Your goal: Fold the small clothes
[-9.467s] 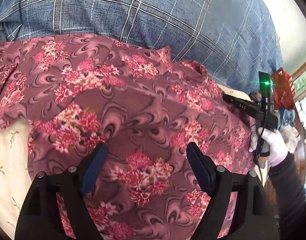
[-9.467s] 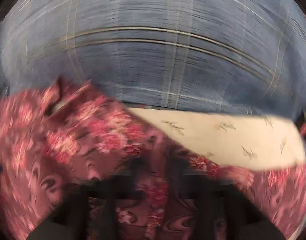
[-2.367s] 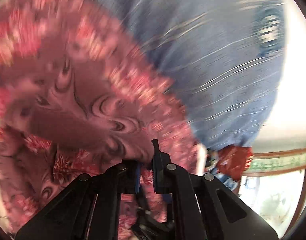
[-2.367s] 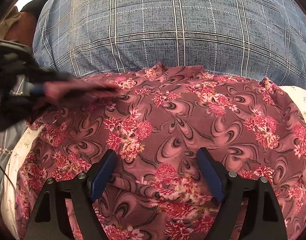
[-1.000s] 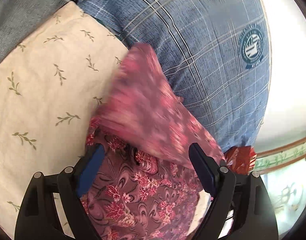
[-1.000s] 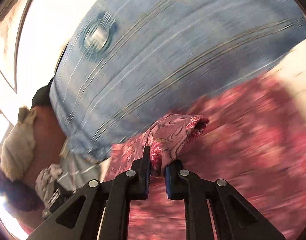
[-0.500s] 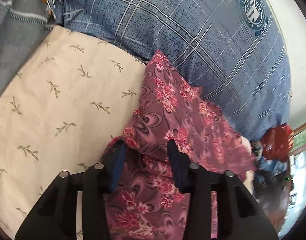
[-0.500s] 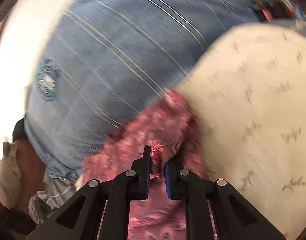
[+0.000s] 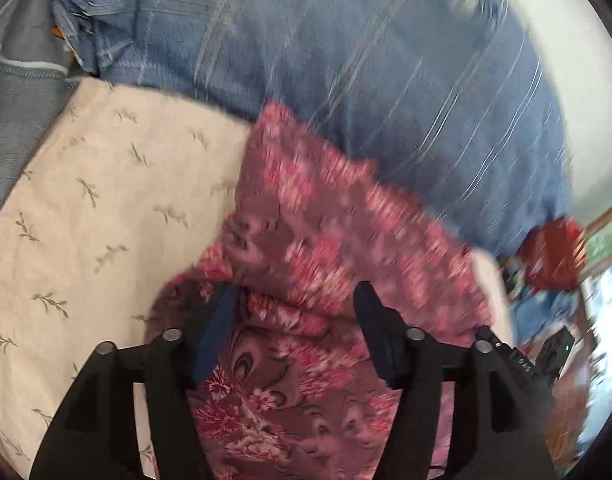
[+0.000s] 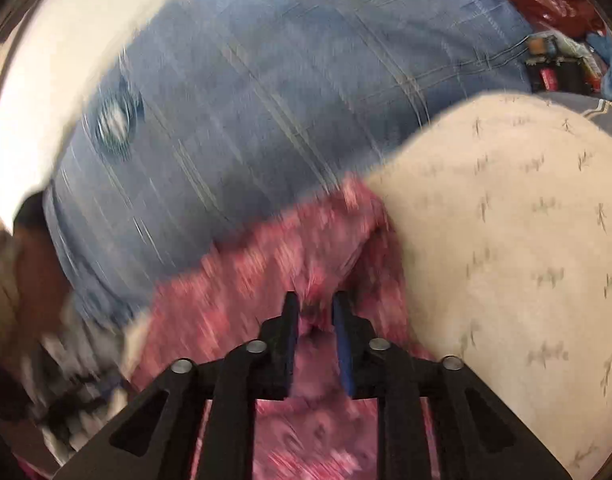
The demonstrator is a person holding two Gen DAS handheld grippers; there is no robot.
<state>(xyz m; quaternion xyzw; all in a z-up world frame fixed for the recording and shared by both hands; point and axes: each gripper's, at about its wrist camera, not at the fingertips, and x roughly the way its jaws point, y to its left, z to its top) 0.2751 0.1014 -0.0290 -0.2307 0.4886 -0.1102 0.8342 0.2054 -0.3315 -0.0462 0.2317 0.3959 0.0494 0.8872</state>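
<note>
The maroon floral garment lies folded into a narrow strip on the cream leaf-print sheet, against the blue plaid pillow. My left gripper is open just above the garment's near folded edge, one finger on each side of it. In the right wrist view the same garment is blurred by motion. My right gripper has its jaws a small gap apart with a bunch of the garment's fabric between them. The right gripper's body shows at the lower right of the left wrist view.
A grey blanket lies at the far left of the bed. Red and blue clutter sits past the bed's right side by a window. In the right wrist view the cream sheet spreads to the right, with small items beyond it.
My left gripper's jaws have opened wider over the garment's near edge. My right gripper's jaws have parted slightly, with fabric still between them. Both views have shifted and are blurred.
</note>
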